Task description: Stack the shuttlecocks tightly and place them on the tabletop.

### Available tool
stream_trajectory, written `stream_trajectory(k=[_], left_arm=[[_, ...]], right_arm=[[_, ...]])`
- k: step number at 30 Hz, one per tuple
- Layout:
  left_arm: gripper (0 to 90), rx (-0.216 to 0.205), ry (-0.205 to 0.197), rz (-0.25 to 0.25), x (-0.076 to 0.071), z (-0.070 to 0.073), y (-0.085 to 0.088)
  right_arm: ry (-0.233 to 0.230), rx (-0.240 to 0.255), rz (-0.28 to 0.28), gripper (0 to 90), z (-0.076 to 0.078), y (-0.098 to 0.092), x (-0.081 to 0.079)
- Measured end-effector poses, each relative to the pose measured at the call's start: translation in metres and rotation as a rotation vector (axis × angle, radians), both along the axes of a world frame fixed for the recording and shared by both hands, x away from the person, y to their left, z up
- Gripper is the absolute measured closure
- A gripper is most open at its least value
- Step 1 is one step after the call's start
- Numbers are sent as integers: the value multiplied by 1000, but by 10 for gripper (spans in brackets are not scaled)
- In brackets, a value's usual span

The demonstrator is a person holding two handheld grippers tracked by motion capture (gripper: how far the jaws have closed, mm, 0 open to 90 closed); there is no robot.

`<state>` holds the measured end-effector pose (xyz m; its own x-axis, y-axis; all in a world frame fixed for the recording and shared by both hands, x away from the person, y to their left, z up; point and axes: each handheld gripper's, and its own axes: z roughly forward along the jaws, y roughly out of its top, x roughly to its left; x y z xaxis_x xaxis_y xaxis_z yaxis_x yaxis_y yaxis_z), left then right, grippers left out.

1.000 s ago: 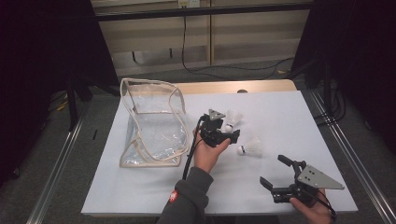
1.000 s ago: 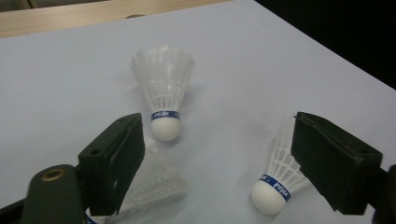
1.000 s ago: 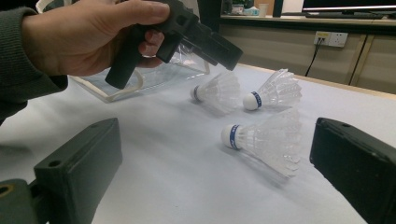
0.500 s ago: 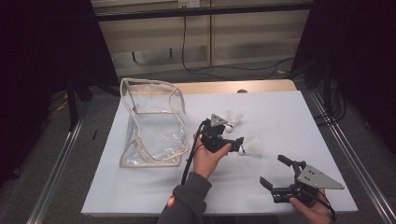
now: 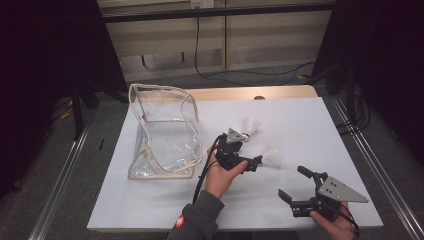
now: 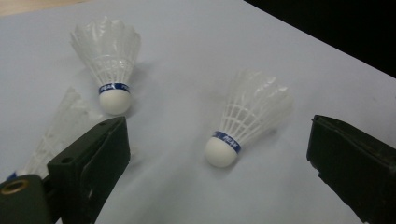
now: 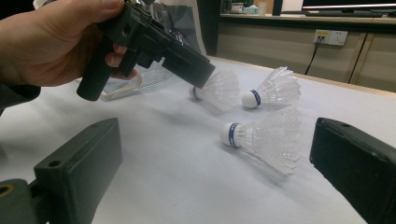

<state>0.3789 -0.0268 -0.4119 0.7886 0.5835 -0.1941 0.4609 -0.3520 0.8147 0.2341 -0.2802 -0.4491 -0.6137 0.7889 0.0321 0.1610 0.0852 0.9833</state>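
Hovering wide open w/ nothing held, jaws just widened, left claw (image 5: 252, 163) is mid-reach for a shuttlecock (image 6: 252, 116); next: straddle & close; right claw (image 5: 295, 189) idles open, empty.

In the high view the left gripper (image 5: 248, 161) sits just below the middle of the frame, held by the left hand (image 5: 220, 172), whose grey-sleeved forearm rises from the bottom edge. Its jaws have just been opening and stand wide apart, with nothing pressed between them. The right gripper (image 5: 295, 185) rests at the lower right, held in the right hand (image 5: 336, 224) at the bottom edge, its jaws spread wide and pointing toward the left.
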Motion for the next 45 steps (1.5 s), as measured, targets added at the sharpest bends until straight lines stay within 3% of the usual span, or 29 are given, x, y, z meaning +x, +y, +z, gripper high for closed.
stream_trajectory(k=[15,26,30,35,38,45], left_arm=[[47,-14,12,-93,-18,-3,4],[47,-16,19,-111,-28,-7,14],[41,-15,1,-126,-32,-4,14],[36,17,-12,-136,-35,-5,15],[36,1,-13,-140,-36,-7,17],[36,25,-45,-118,-40,-10,22]], right_arm=[[-2,2,0,20,0,0,0],[-4,-1,-1,20,1,0,0],[-6,-2,-2,20,0,0,0],[-5,-2,-2,20,1,0,0],[-5,-2,-2,20,0,0,0],[-6,-3,-2,20,0,0,0]])
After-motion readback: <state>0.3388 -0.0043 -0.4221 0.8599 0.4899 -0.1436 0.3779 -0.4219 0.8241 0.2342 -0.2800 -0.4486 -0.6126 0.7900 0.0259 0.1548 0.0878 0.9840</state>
